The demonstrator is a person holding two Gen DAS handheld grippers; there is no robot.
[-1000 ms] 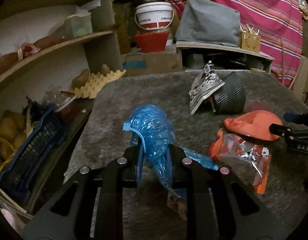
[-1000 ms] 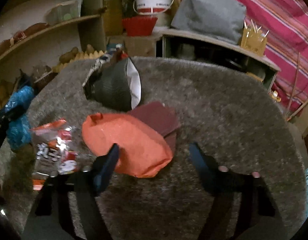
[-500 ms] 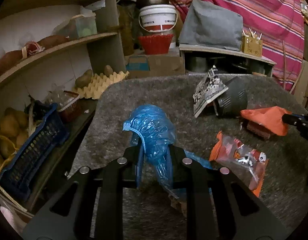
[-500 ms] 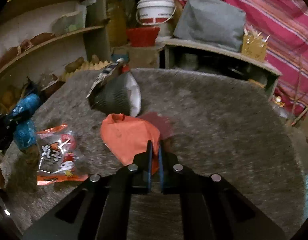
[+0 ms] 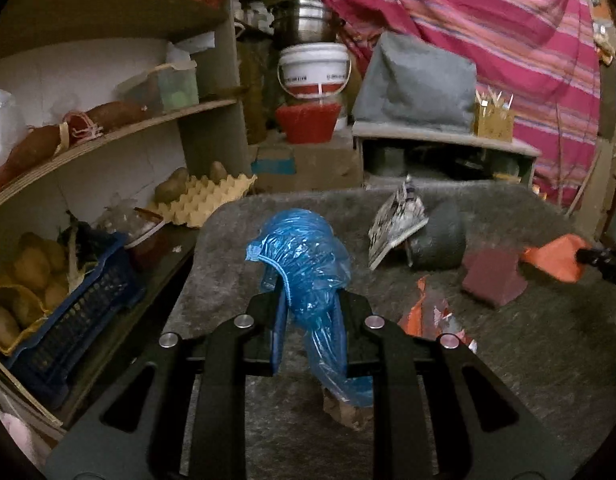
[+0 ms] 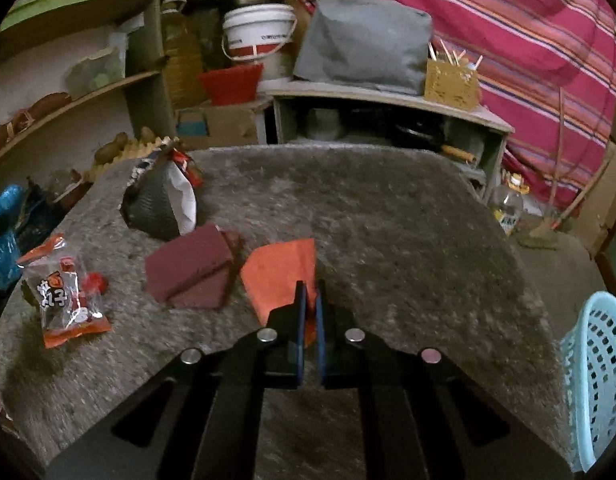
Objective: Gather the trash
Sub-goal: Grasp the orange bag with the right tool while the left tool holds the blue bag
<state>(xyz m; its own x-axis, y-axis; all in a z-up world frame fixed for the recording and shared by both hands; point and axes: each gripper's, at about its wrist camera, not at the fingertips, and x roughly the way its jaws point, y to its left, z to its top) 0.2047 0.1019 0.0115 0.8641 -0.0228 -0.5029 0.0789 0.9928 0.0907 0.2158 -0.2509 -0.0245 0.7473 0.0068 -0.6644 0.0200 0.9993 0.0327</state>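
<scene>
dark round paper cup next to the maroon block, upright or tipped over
Tipped over. The dark round paper cup lies on its side on the grey carpet, white inside facing sideways, beside the maroon block.

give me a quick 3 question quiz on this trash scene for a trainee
1. True or false: the left tongs are shut on the blue bag.
2. What do the right tongs hold? A) snack packet B) orange wrapper C) maroon block
3. Fill in: the light blue ____ stands at the right edge of the right wrist view.

Key:
1. True.
2. B, the orange wrapper; the snack packet and maroon block lie on the mat.
3. basket.
</scene>
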